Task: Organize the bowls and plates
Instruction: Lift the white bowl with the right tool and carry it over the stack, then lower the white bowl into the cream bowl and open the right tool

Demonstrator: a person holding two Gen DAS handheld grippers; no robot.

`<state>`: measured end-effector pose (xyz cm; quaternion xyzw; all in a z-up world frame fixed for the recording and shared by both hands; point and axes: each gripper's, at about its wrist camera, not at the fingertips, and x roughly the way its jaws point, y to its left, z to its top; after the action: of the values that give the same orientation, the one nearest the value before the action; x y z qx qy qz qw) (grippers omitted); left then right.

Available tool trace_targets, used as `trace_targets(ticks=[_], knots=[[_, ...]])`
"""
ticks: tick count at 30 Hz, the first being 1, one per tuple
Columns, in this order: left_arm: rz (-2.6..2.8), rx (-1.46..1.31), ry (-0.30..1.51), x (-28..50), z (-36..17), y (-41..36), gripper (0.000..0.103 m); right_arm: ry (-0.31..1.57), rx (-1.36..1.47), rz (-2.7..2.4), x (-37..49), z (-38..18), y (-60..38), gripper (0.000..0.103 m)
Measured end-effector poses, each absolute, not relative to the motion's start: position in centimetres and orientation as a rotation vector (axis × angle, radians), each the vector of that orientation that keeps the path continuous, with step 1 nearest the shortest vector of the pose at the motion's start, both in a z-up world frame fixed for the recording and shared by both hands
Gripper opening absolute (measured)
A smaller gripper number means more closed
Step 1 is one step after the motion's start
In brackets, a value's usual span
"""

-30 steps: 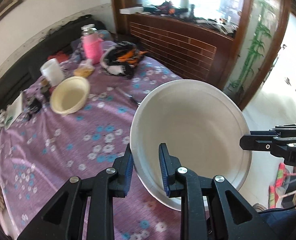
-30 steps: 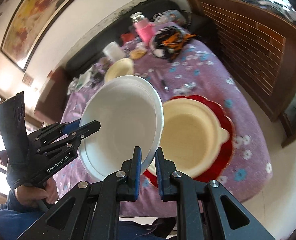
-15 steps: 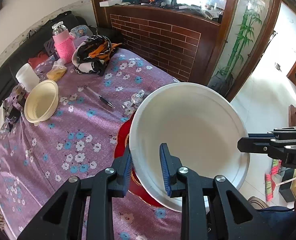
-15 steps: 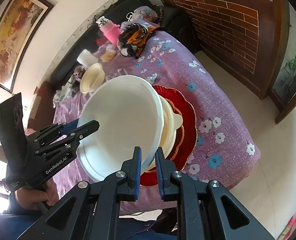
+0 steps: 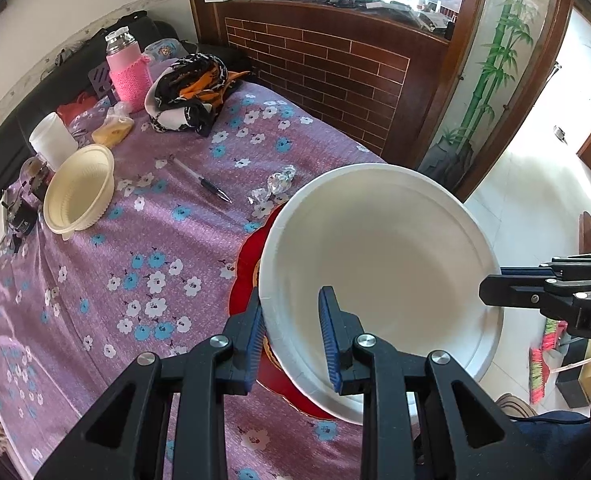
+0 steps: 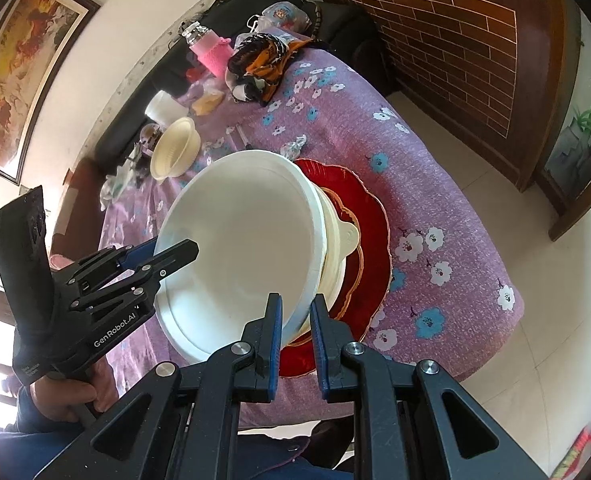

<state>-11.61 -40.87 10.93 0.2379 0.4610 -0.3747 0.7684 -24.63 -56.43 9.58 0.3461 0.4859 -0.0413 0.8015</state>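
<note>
my left claw (image 5: pixel 291 328) grips white bowl (image 5: pixel 379 264) rim | my right claw (image 6: pixel 295 322) grips opposite rim | over cream bowl (image 6: pixel 337 248), red plate (image 6: pixel 369 224)

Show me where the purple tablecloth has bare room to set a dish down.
Most bare cloth lies between the cream bowl, the pen and the red plate. A smaller patch lies at the side nearest the brick-patterned cabinet. It is crowded along the far edge: pink bottle, bundled scarf, white cup.
</note>
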Motion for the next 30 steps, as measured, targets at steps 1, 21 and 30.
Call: trace_targets(ticks=[1, 21, 30], knots=[[-0.811, 0.517, 1.001, -11.6, 10.8, -40.9, 0.024, 1.043, 0.743, -0.089, -24.6, 9.5, -56.4, 0.017], [-0.794, 0.505, 0.987, -11.1, 10.9, -40.3, 0.028, 1.044, 0.732, -0.126, -24.4, 9.5, -56.4, 0.025], [-0.789, 0.502, 0.984, -11.2, 11.0, -39.9, 0.028, 1.06, 0.719, -0.139, -24.2, 8.2, -56.2, 0.025]])
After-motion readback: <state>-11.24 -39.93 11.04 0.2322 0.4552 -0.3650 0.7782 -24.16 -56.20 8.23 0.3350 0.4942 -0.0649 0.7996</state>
